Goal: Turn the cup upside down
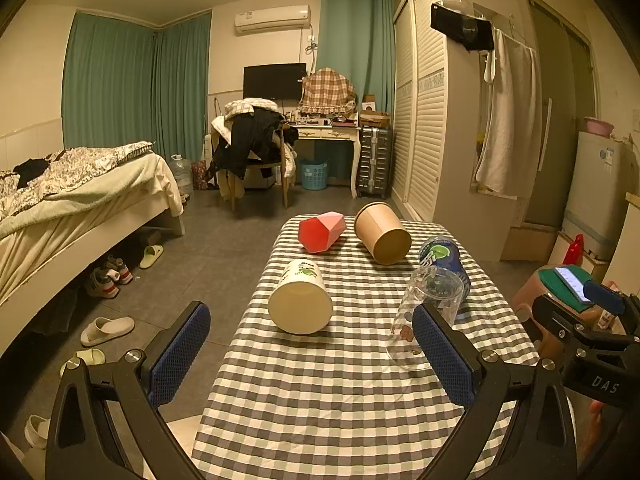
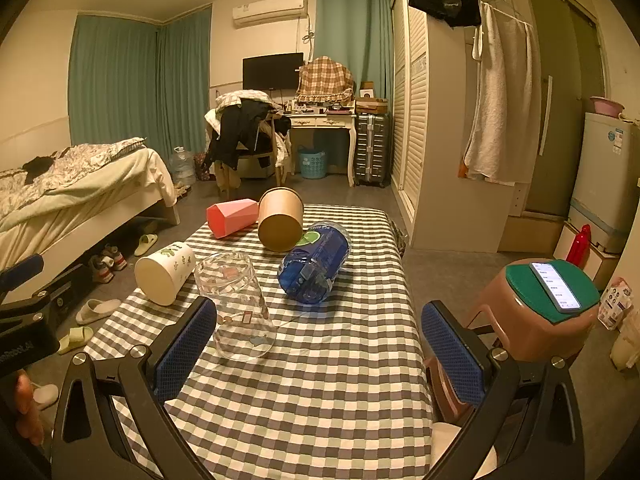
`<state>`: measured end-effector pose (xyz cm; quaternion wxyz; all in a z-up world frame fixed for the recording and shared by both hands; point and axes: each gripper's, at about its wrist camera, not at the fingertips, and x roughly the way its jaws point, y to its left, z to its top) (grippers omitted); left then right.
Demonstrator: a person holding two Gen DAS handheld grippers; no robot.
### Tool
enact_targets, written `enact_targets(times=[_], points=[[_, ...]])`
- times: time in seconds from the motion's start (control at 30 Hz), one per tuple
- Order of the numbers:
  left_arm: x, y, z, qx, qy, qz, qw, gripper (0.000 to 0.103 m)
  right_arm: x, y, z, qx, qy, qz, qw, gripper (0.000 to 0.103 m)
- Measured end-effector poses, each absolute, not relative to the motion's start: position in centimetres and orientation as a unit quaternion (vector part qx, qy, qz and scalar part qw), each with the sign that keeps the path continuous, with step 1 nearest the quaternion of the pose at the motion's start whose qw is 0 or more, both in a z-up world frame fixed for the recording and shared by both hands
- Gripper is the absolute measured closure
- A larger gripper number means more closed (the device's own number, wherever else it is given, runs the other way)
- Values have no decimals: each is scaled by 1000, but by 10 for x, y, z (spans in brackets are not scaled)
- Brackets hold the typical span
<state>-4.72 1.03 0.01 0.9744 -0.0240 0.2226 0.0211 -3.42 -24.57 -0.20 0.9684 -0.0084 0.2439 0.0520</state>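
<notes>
A clear glass cup [image 2: 238, 308] stands upside down on the checked tablecloth [image 2: 320, 380]; in the left wrist view it [image 1: 424, 312] is partly behind the right finger. A white cup with green print [image 1: 301, 297] [image 2: 166, 273], a brown paper cup [image 1: 382, 238] [image 2: 281, 224], a red faceted cup [image 1: 322, 231] [image 2: 232, 217] and a blue bottle [image 1: 444, 258] [image 2: 316, 262] lie on their sides. My left gripper [image 1: 312, 356] is open and empty, near the white cup. My right gripper [image 2: 320, 352] is open and empty, just right of the glass cup.
A brown stool [image 2: 548, 312] with a phone [image 2: 555, 285] on it stands right of the table. A bed [image 1: 72, 208] is on the left with slippers [image 1: 107, 330] on the floor. A chair [image 1: 256, 152], desk and wardrobe [image 1: 424, 112] stand behind.
</notes>
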Motion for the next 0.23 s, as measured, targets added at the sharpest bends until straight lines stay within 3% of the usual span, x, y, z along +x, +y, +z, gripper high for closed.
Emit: enact_targets(times=[0.23], points=[[-48, 16, -2, -25, 217, 14, 976, 0, -32, -245, -3, -11, 246, 53, 968, 0]])
